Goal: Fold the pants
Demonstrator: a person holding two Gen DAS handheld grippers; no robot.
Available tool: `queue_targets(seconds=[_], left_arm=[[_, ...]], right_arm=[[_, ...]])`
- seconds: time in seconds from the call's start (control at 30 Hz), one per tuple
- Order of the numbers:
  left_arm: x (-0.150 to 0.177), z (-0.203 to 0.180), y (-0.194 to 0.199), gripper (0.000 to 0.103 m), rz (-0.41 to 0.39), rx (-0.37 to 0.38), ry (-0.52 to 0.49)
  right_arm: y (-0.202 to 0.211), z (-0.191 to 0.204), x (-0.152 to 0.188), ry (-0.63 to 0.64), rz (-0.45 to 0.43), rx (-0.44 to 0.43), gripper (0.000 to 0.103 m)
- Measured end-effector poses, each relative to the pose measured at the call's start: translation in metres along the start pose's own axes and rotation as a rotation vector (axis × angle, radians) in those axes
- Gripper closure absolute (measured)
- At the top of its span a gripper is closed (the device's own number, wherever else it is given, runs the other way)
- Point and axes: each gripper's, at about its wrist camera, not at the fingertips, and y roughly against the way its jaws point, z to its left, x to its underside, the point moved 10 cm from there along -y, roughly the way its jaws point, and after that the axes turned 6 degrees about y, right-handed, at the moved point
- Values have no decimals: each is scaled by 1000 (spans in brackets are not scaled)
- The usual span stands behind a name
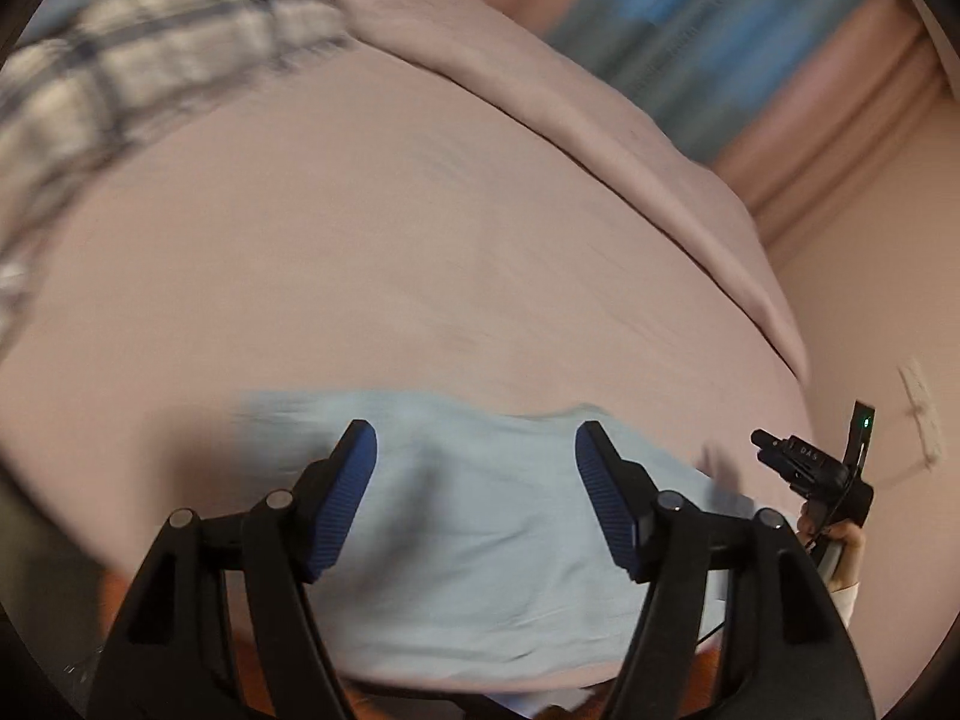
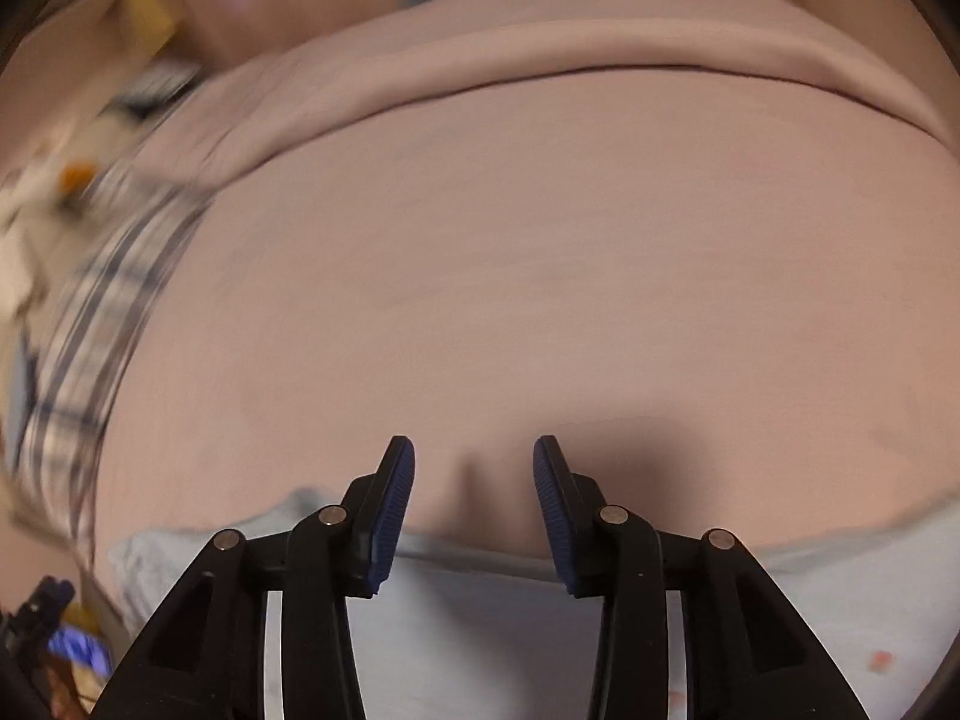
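Note:
Light blue pants (image 1: 480, 540) lie flat on a pink bed sheet (image 1: 390, 252) at the near edge of the bed. My left gripper (image 1: 476, 438) is open above them, holding nothing. In the right wrist view the pants (image 2: 480, 618) lie under my right gripper (image 2: 474, 450), which is open and empty, its tips over the sheet (image 2: 540, 276) just past the pants' far edge. My right gripper also shows in the left wrist view (image 1: 810, 468) at the right, held in a hand.
A plaid cloth (image 1: 138, 78) lies at the far left of the bed, also in the right wrist view (image 2: 102, 324). A folded pink blanket (image 1: 600, 120) runs along the far side. Curtains (image 1: 750, 42) hang beyond the bed.

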Motion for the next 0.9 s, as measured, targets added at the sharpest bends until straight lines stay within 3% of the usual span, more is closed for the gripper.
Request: queue_targets(seconds=[0.07, 0.1, 0.17, 0.33, 0.43, 0.5, 0.57, 0.6, 0.63, 0.67, 0.8, 0.9], left_arm=[[6, -24, -36, 50, 62, 23, -33], [7, -33, -48, 52, 80, 33, -50], [10, -58, -81, 61, 121, 56, -96], [22, -92, -138, 68, 225, 81, -139], [34, -97, -165, 68, 295, 63, -155], [44, -92, -179, 68, 333, 29, -159], [45, -89, -183, 68, 323, 23, -164], [44, -89, -183, 68, 317, 26, -171], [44, -89, -182, 68, 317, 28, -176], [44, -90, -183, 68, 318, 30, -176], [47, -90, -181, 68, 320, 26, -188], [48, -88, -179, 67, 311, 13, -194]], right_arm=[[18, -59, 4, -81, -25, 94, 57], [25, -84, 8, -124, -32, 128, 49], [41, -139, 20, -226, -41, 188, 48], [67, -242, 49, -387, -38, 322, 48], [71, -280, 60, -456, -33, 338, 48], [64, -292, 65, -477, -13, 318, 48], [53, -288, 66, -479, 0, 275, 48], [50, -285, 66, -472, -1, 269, 56], [46, -275, 62, -454, -4, 270, 82], [45, -272, 60, -451, -23, 258, 90], [62, -267, 44, -494, -125, 297, 95], [59, -271, 43, -511, -125, 285, 96]])
